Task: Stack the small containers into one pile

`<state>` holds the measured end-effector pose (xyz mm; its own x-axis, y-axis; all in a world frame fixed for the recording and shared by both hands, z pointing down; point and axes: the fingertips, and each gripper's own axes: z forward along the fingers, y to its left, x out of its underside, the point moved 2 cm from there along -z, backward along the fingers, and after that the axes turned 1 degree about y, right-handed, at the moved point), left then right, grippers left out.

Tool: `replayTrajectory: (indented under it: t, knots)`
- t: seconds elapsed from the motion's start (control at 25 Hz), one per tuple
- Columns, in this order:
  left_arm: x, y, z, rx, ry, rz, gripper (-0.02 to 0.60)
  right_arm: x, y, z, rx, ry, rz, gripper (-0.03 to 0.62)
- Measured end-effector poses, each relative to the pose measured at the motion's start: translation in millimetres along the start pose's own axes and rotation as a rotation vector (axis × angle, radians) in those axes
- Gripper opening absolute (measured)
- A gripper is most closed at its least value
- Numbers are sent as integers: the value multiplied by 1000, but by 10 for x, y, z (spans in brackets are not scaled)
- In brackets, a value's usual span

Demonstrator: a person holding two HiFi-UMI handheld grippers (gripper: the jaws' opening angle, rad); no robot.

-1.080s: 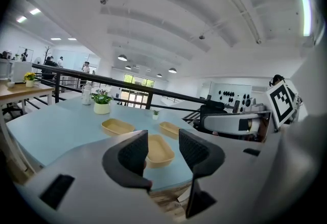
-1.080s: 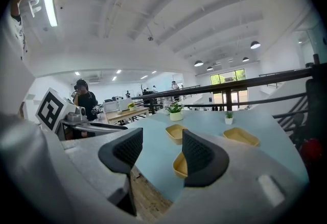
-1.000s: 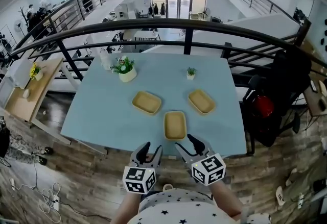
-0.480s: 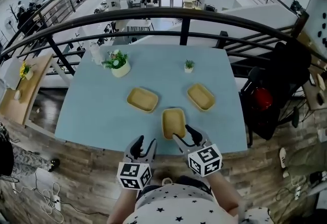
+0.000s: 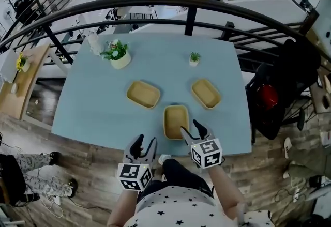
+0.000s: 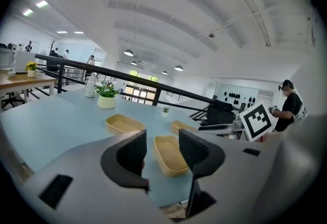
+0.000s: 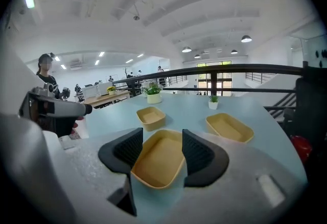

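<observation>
Three shallow tan containers lie apart on the pale blue table (image 5: 98, 107): a near one (image 5: 176, 121) by the front edge, a left one (image 5: 143, 94) and a right one (image 5: 206, 93). My right gripper (image 5: 194, 130) hangs open just above the near container's (image 7: 159, 159) front right corner, with the container showing between its jaws. My left gripper (image 5: 143, 145) is open and empty off the table's front edge, left of that container (image 6: 168, 153). The left (image 7: 150, 116) and right (image 7: 229, 127) containers sit farther off.
A white pot with a flowering plant (image 5: 118, 54) and a clear jar (image 5: 93, 44) stand at the table's far left; a tiny potted plant (image 5: 194, 58) is at the far middle. A black railing (image 5: 170, 1) curves behind the table. A black chair (image 5: 279, 86) stands at the right.
Both grippers have moved forward toward the table. The right one now reaches over the front edge at the near container; the containers have not moved.
</observation>
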<state>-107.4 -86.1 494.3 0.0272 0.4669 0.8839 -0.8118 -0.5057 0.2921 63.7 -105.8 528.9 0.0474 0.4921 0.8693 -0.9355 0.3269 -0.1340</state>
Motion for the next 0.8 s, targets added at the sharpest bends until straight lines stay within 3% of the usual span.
replayTrajectory:
  t: [0.8]
  knots:
    - [-63, 445, 549, -3, 46, -16, 179, 565, -376, 667, 78, 206, 51, 199]
